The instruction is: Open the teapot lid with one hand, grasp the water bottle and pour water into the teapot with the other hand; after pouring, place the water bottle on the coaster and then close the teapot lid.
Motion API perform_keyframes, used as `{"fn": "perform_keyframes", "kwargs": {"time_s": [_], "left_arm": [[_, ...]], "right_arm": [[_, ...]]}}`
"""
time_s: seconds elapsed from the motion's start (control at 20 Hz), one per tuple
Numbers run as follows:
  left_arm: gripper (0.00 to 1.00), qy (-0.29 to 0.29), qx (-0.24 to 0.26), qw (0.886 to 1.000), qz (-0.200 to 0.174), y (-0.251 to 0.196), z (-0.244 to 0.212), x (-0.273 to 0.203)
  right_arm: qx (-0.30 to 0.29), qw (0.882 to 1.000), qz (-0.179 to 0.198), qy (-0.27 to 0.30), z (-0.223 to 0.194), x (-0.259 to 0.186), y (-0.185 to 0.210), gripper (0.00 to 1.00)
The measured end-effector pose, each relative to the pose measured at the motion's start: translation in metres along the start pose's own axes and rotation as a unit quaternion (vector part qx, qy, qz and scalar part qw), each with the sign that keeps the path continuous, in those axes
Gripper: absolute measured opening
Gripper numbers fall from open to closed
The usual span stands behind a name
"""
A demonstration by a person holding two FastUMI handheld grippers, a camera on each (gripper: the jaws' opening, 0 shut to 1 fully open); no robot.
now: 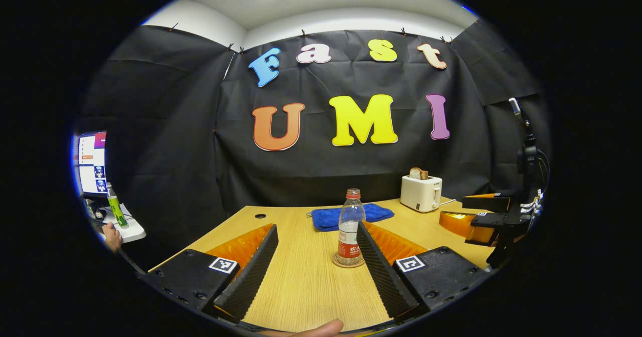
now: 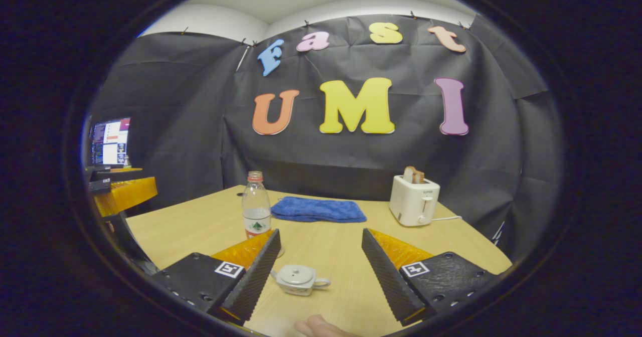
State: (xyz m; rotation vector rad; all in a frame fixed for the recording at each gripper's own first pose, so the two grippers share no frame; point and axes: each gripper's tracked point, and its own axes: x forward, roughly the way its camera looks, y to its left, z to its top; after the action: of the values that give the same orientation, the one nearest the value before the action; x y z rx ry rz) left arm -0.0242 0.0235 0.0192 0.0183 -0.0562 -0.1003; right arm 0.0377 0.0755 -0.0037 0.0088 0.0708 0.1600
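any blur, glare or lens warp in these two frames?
Left gripper view: sharp, even light, the table edge bows from fisheye, water bottle crisp. Right gripper view: slightly softer, the teapot readable, the toaster leans from warp; no strong glare.

My left hand-held gripper point(image 1: 313, 272) sits low above the counter's near edge, level, its two fingers point(image 1: 251, 272) spread wide with nothing between the pads. A fingertip of my hand point(image 1: 321, 328) shows just under it. My right hand-held gripper point(image 2: 321, 274) is held the same way, fingers point(image 2: 386, 272) wide apart and gripping nothing; in the left gripper view I see it point(image 1: 489, 221) off toward the counter's right edge, raised above the surface.
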Motion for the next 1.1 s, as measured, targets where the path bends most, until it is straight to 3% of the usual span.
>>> {"fn": "perform_keyframes", "kwargs": {"time_s": [0.3, 0.65, 0.8, 0.85, 0.9, 1.1], "left_arm": [[0.98, 0.017, 0.009, 1.0, -0.002, -0.027, -0.001, 0.008], [0.99, 0.02, 0.024, 0.999, -0.007, -0.05, -0.005, 0.005], [0.98, 0.011, 0.033, 0.999, -0.016, -0.06, -0.003, 0.002], [0.92, 0.01, 0.037, 0.999, -0.017, -0.061, -0.002, 0.003], [0.97, 0.008, 0.042, 0.999, -0.017, -0.061, -0.002, 0.002], [0.95, 0.004, 0.048, 0.999, -0.011, -0.06, -0.002, 0.004]], "right_arm": [[-0.006, 0.999, -0.038, -0.031, 0.013, -0.04, -0.047, 0.95], [0.055, 0.996, -0.066, -0.033, 0.021, -0.074, -0.095, 0.96], [0.071, 0.994, -0.07, -0.036, 0.021, -0.077, -0.102, 0.93], [0.074, 0.994, -0.07, -0.031, 0.019, -0.076, -0.103, 0.95], [0.072, 0.995, -0.07, -0.025, 0.016, -0.075, -0.102, 0.96], [0.059, 0.996, -0.07, -0.016, 0.011, -0.072, -0.1, 0.95]]}}
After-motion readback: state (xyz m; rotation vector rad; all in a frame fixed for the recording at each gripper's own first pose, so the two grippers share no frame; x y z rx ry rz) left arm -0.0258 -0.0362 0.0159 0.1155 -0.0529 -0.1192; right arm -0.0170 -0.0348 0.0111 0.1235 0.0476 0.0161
